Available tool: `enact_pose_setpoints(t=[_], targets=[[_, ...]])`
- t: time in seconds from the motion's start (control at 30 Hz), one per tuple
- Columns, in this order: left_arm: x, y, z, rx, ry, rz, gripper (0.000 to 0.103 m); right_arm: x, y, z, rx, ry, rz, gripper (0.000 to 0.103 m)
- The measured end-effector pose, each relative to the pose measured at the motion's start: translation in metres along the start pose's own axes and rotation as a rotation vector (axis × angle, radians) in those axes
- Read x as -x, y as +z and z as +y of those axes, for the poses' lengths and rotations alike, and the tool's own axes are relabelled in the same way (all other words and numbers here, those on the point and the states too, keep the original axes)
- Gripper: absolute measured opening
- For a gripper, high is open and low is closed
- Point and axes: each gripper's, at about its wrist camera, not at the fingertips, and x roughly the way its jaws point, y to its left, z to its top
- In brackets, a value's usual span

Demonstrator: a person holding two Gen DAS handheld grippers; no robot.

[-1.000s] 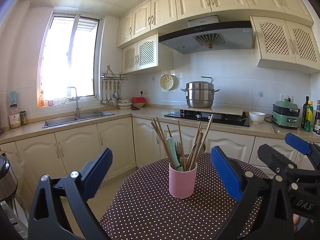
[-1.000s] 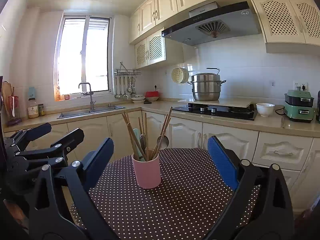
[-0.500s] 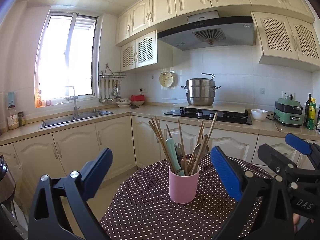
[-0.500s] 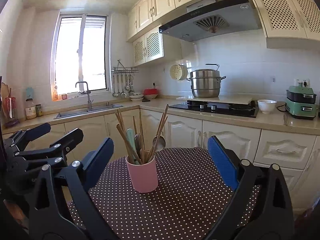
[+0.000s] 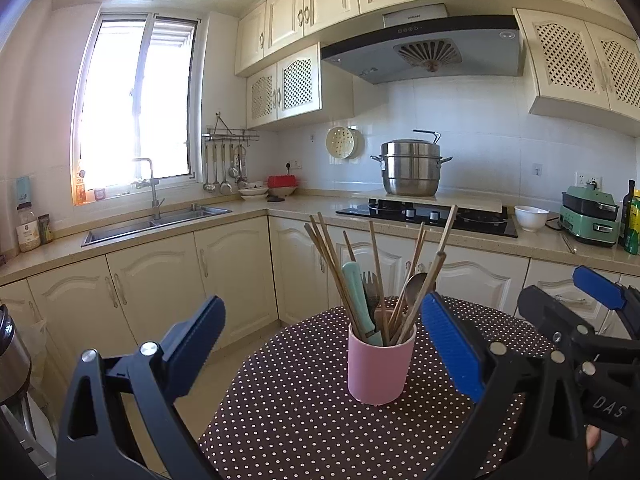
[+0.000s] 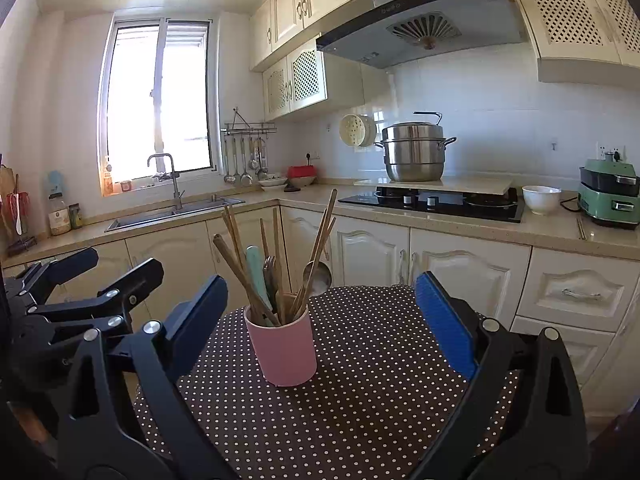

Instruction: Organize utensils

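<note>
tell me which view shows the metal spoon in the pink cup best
The right wrist view: the spoon shows its whole bowl in the clear, leaning out to the right of the chopsticks in the pink cup. In the left wrist view its bowl is crossed by chopsticks and sits close behind the left claw's blue finger.

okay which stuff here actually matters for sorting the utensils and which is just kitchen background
Job:
- round pink cup on the dotted table
- wooden chopsticks, mint-handled tool, metal spoon standing in it
- both open grippers, left, right

Background:
- steel steamer pot
- white bowl
- green cooker
</note>
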Motion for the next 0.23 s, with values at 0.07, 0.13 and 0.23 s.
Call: enact_pose_setpoints(t=[0.07,0.13,0.23], targets=[[-0.01,-0.004,0.001,0.002,0.003,0.031,0.097,-0.008,-0.004,-0.001,-0.001,0.0,0.019,0.093],[-0.02,-0.009,0.001,-0.002,0.015,0.071,0.097,-0.018,-0.007,-0.003,-0.002,0.006,0.044,0.093],[-0.035,-0.017,0.003,-0.006,0.049,0.123,0.097,-0.038,-0.014,-0.013,-0.012,0.005,0.097,0.093]])
